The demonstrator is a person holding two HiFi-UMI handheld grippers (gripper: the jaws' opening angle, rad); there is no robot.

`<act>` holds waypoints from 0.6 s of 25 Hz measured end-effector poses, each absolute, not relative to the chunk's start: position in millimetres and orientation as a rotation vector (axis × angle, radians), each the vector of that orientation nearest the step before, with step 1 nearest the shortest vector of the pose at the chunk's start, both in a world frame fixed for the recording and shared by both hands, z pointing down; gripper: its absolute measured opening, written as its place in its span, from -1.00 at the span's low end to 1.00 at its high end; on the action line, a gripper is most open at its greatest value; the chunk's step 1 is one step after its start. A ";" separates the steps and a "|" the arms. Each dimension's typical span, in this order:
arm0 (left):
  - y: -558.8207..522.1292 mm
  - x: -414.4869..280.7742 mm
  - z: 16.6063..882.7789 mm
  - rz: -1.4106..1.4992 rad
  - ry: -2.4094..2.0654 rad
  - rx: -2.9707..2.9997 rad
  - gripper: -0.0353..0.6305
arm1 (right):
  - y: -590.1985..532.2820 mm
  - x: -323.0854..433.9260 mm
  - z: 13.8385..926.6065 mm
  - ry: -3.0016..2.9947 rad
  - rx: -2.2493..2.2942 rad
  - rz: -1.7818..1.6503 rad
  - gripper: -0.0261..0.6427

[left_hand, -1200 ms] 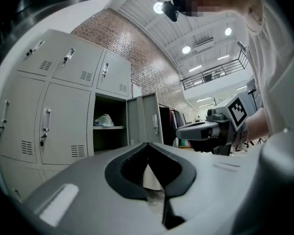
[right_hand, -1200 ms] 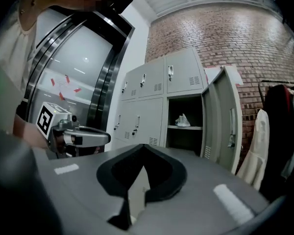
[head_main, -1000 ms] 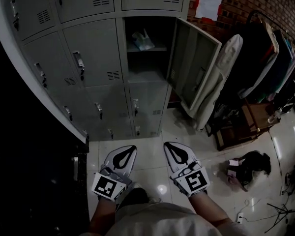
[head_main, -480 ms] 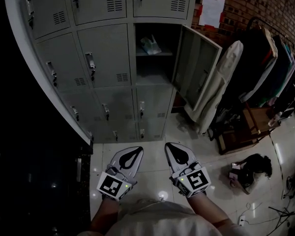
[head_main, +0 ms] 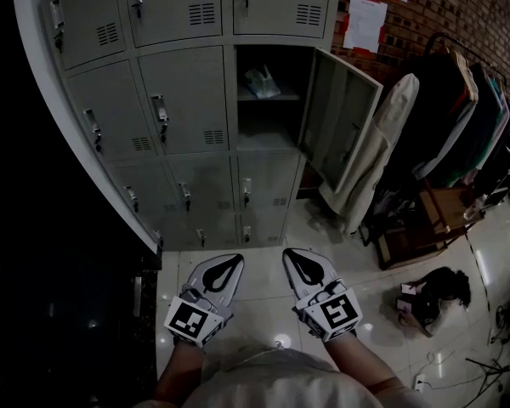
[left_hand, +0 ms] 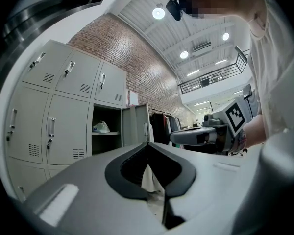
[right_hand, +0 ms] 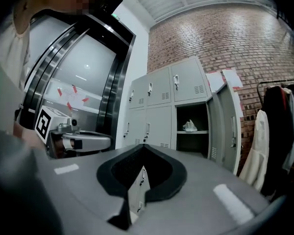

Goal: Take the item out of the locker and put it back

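A grey bank of lockers (head_main: 178, 117) stands ahead, one compartment with its door (head_main: 340, 117) swung open to the right. On that compartment's shelf lies a pale crumpled bag (head_main: 261, 83), also seen in the left gripper view (left_hand: 101, 127) and the right gripper view (right_hand: 189, 126). My left gripper (head_main: 231, 260) and right gripper (head_main: 291, 255) are held side by side over the tiled floor, well short of the lockers. Both have their jaws together with nothing between them.
A clothes rack with a pale coat (head_main: 382, 134) and dark garments (head_main: 459, 117) stands right of the open door. A dark bag (head_main: 438, 287) and cables lie on the floor at the right. A dark wall fills the left side.
The lockers have shifted to the right in the head view and both grippers have crept forward a little; jaws stay together.
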State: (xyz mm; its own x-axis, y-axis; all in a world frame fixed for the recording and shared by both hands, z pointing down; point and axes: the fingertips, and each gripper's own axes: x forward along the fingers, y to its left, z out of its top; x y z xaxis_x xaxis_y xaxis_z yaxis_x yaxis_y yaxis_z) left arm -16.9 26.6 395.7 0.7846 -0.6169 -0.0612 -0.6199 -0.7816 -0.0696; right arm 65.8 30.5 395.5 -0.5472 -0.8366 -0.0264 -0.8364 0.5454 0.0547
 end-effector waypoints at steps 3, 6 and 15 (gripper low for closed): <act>24.5 -17.6 396.5 0.062 1.006 -2.885 -0.94 | 31.2 64.0 399.1 -2.753 1.487 -0.094 -0.93; 23.3 -17.7 398.6 0.058 1.009 -2.894 -0.94 | 30.2 63.4 402.4 -2.740 1.486 -0.094 -0.93; 18.1 -17.8 404.0 0.048 0.998 -2.896 -0.94 | 27.0 62.8 407.4 -2.715 1.517 -0.115 -0.93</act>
State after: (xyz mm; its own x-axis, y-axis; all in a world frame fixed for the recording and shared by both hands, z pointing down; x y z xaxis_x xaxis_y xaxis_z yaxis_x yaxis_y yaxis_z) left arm -17.8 18.1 404.0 0.7876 -0.6137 -0.0553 -0.6162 -0.7850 -0.0634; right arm 62.8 27.0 407.4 -0.5246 -0.8513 -0.0100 -0.8491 0.5224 0.0788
